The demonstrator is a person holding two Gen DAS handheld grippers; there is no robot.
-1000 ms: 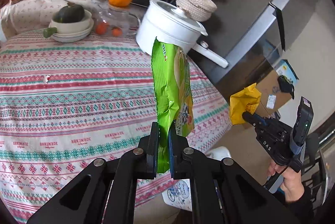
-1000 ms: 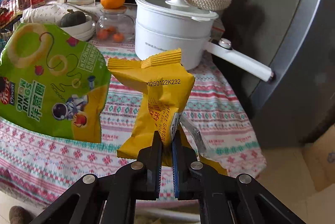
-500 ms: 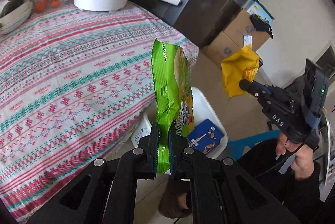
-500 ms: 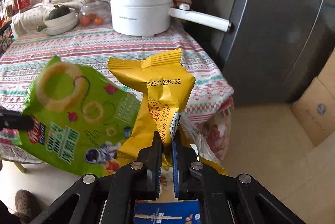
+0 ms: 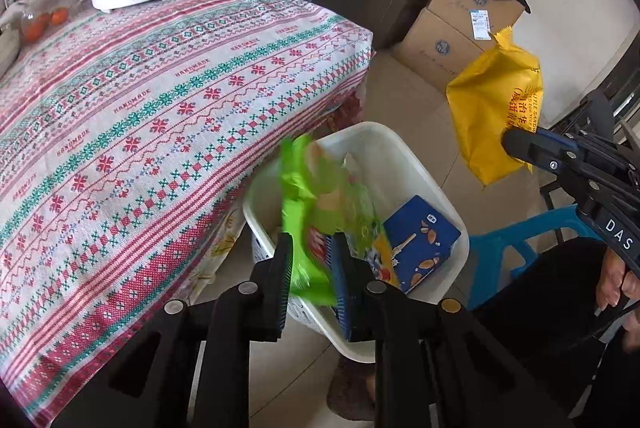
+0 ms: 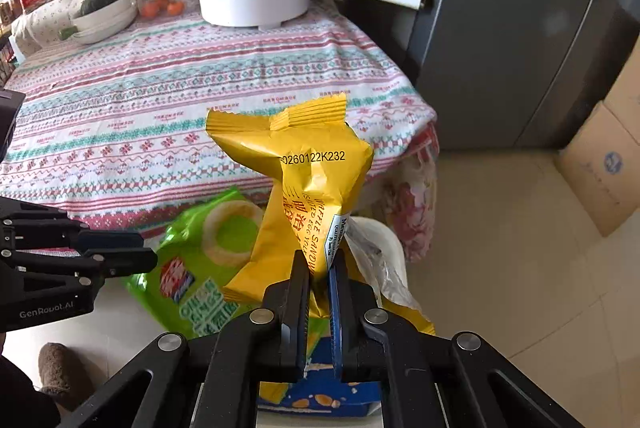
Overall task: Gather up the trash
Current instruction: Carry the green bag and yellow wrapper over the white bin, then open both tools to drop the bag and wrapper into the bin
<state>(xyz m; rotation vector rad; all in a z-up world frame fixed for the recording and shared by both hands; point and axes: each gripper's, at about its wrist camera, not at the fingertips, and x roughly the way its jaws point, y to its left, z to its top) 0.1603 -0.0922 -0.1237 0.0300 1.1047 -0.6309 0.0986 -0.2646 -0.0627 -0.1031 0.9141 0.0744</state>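
Left gripper (image 5: pixel 310 268) jaws parted wide; green bag (image 5: pixel 316 204) blurred, loose between them, over the white bin (image 5: pixel 416 164). Right gripper (image 6: pixel 319 280) pinches the yellow bag (image 6: pixel 304 180) upright, up and to the right of the bin; likely next in.

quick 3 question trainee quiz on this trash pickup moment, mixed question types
1. True or false: the left gripper has its jaws apart, with the blurred green onion-ring snack bag between them over the white plastic bin.
2. What does the right gripper pinch?
3. The blue snack box lies: A) on the patterned tablecloth B) in the bin C) on the floor

Key: 1 true; 2 the yellow sandwich wrapper; 3 B
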